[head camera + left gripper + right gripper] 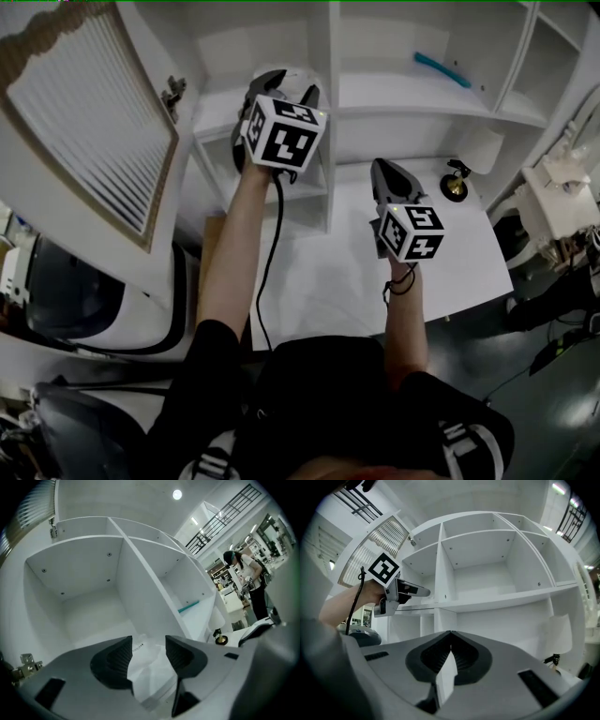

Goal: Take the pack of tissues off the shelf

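The white pack of tissues [146,670] lies on the floor of a compartment of the white shelf unit [89,616]. My left gripper [149,643] reaches into that compartment with its jaws open, one on either side of the pack. I cannot see the pads pressing on it. In the head view the left gripper [281,86] is inside the shelf at the upper middle. My right gripper [382,176] hovers over the white table, shut, with its tips touching and nothing held [451,633]. The right gripper view also shows the left gripper [417,591] at the shelf.
A teal object [442,68] lies on a higher shelf to the right. A small brass-coloured object [456,184] and a white cup-like thing [480,148] stand at the table's far right. A slatted panel [84,112] leans at the left. A person [251,581] stands far off.
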A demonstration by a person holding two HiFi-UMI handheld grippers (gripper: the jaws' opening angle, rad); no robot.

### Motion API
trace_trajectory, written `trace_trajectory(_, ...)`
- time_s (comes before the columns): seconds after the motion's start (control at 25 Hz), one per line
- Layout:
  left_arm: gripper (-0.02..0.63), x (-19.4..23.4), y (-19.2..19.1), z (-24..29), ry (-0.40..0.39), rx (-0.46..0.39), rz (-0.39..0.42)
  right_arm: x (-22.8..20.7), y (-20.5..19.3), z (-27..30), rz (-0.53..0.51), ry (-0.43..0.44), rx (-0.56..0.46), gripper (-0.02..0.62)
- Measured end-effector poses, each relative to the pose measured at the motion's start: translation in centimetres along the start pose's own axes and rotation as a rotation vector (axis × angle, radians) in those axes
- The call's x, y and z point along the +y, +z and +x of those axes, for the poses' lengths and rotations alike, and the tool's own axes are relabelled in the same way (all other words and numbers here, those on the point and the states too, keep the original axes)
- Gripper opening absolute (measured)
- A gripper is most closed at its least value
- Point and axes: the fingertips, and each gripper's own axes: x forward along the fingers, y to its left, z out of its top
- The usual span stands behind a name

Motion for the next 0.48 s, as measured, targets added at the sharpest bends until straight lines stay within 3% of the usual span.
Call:
trace_trajectory(0.32,0.216,0.5,-0.3,3.2,-0.028,0.122,0.159,-0.8,-1.4,0.4,0.018,-0.013,0.018,0.020)
trace_trajectory(0.48,0.216,0.4,-0.5,4.4,-0.074,0.164,0.166,-1.5,-1.8,0.3,0.028,-0.028,0.027,0.020)
